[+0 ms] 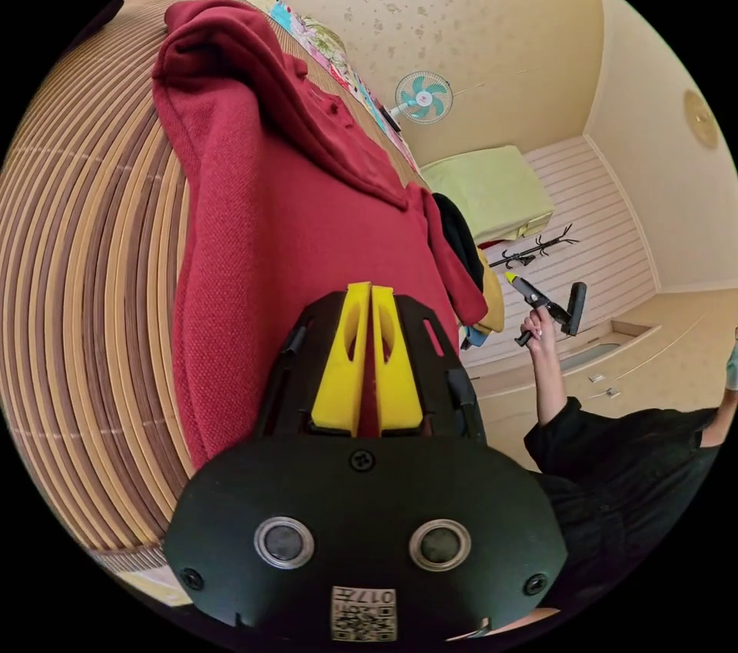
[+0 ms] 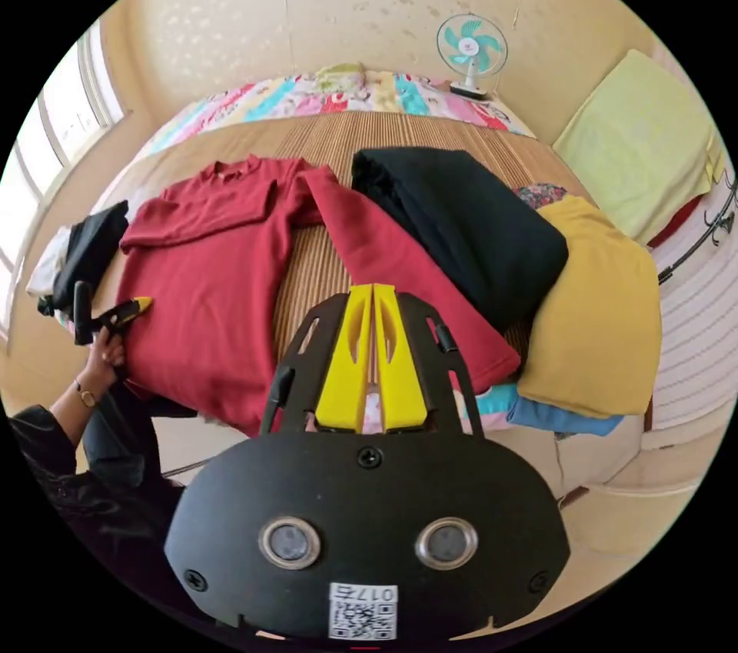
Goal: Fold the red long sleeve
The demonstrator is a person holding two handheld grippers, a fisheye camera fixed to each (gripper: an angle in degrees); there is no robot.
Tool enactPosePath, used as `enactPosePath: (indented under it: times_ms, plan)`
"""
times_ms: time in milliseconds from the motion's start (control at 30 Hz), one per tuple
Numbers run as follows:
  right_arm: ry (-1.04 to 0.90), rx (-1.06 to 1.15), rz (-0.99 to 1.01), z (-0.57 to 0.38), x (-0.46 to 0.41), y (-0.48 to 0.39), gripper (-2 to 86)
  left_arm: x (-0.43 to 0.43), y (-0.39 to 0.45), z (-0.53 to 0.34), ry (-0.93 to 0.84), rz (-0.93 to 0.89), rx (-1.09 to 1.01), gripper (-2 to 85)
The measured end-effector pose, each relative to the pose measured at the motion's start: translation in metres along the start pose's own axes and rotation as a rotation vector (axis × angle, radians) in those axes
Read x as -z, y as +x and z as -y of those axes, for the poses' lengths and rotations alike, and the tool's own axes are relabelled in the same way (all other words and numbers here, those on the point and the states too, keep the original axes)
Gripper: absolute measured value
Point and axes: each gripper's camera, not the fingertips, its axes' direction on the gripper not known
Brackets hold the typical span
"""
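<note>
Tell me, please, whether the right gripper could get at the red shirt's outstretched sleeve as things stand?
Probably yes. The red shirt's sleeve lies flat on the striped mat, just ahead of the right gripper, with nothing on top; the black folded garment only borders it.

Red long sleeve lies flat, 1 sleeve folded across.

My left gripper, a black-bodied tool with two yellow plastic jaws, has its jaws pressed together with no gap between them. My right gripper, built the same, has its jaws closed too, tip to tip. In the left gripper view my right hand grips the right tool's handle, forearm bare below a black sleeve.
</note>
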Motion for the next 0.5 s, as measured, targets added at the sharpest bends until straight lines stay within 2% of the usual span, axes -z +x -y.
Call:
enactPosePath:
  times_ms: [67,167,233,333,433,500]
  plan:
    - [0.255,-0.055,0.086,0.040,0.066,-0.012,1.2,0.007,-0.005,-0.001,0.000,-0.013,-0.005,-0.8]
    - [0.362,-0.149,0.074,0.080,0.099,-0.010,2.4,0.017,-0.014,-0.003,0.000,-0.054,-0.001,-0.9]
    - [0.334,-0.247,0.061,0.084,0.091,0.012,5.6,0.023,-0.017,-0.005,0.000,-0.059,-0.010,-1.0]
    - [0.268,-0.422,0.131,0.041,0.052,0.068,11.1,0.029,-0.018,-0.009,0.004,-0.039,-0.036,-1.0]
    - [0.183,-0.638,0.003,-0.043,0.016,0.117,13.5,0.031,-0.022,-0.012,0.010,-0.029,-0.054,-1.0]
    - [0.194,-0.716,-0.059,-0.089,0.003,0.133,13.8,0.032,-0.022,-0.014,0.017,-0.012,-0.076,-1.0]
